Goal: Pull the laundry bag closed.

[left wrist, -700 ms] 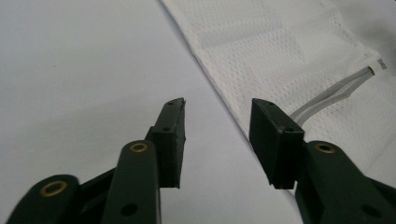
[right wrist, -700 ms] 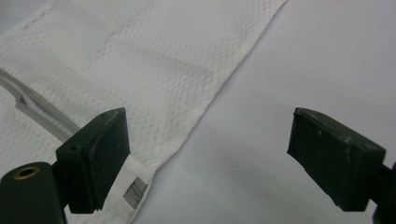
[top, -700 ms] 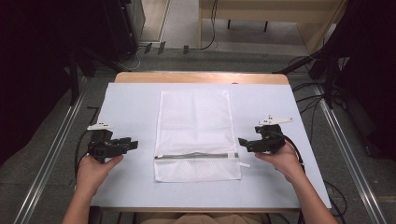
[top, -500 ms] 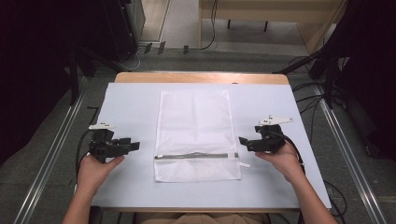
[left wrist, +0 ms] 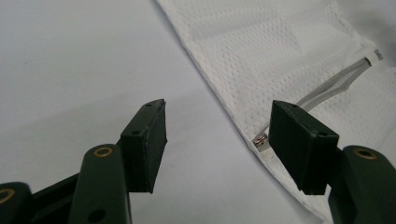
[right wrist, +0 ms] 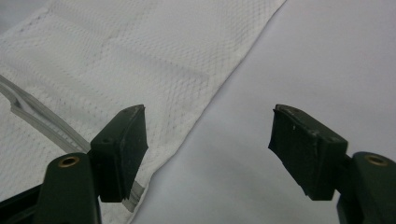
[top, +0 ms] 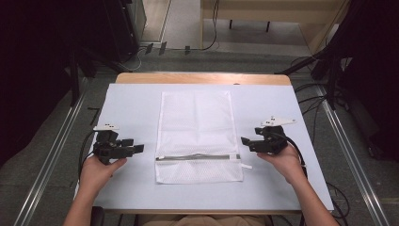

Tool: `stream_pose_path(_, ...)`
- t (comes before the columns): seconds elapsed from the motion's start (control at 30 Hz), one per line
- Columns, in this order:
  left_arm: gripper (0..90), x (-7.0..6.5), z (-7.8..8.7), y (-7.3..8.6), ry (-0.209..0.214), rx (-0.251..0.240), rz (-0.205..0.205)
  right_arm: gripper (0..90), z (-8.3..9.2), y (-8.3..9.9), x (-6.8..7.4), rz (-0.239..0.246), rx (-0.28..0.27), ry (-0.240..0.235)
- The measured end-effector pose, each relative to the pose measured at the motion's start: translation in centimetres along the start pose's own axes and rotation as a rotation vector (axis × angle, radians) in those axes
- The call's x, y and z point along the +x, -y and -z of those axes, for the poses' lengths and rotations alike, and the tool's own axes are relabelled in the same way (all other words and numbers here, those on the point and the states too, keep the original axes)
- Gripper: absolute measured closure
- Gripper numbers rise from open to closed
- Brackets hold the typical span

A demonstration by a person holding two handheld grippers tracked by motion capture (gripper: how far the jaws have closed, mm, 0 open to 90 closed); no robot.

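A white mesh bag (top: 195, 122) lies flat in the middle of the table, its grey zipper (top: 197, 157) running across near the front end. My left gripper (top: 139, 149) rests on the table left of the bag, jaws open and pointing at the zipper's left end. In the left gripper view the gripper (left wrist: 219, 135) stands open with the bag's edge (left wrist: 280, 51) and the zipper's end (left wrist: 336, 79) just ahead. My right gripper (top: 244, 141) sits right of the bag, open. Its own view shows that gripper (right wrist: 208, 140) open over the bag's edge (right wrist: 140, 51), with nothing pressed between the pads.
A pale sheet (top: 131, 103) covers the wooden table (top: 202, 78). A small white tab (top: 246, 165) sticks out at the bag's right edge below the zipper. Metal rails (top: 51, 155) run along both sides on the floor, with cables and dark equipment behind.
The left gripper has edged slightly right toward the bag. The right gripper has hardly moved. Both stay open.
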State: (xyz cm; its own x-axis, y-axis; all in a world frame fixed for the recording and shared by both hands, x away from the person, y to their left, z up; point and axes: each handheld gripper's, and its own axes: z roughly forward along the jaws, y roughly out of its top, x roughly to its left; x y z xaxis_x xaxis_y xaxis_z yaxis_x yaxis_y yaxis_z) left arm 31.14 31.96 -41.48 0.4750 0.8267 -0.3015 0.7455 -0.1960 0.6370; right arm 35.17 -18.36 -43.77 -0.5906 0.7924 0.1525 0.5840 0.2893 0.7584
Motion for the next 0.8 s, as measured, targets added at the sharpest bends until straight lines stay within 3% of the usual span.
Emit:
stream_pose_path(0.2, 37.6, 0.2, 0.1, 0.0, -0.005, 0.002, 0.004, 36.2, -0.1, 0.0, -0.1, -0.024, 0.017, -0.024)
stream_pose_path(0.6, 37.3, 0.1, -0.1, 0.0, 0.001, 0.008, -0.004, 37.7, 0.1, -0.2, 0.8, 0.005, 0.025, -0.021)
stream_pose_path(0.8, 37.0, -0.1, -0.2, -0.1, 0.013, 0.0, -0.007, 39.7, 0.5, -0.5, 1.6, 0.025, 0.02, -0.051)
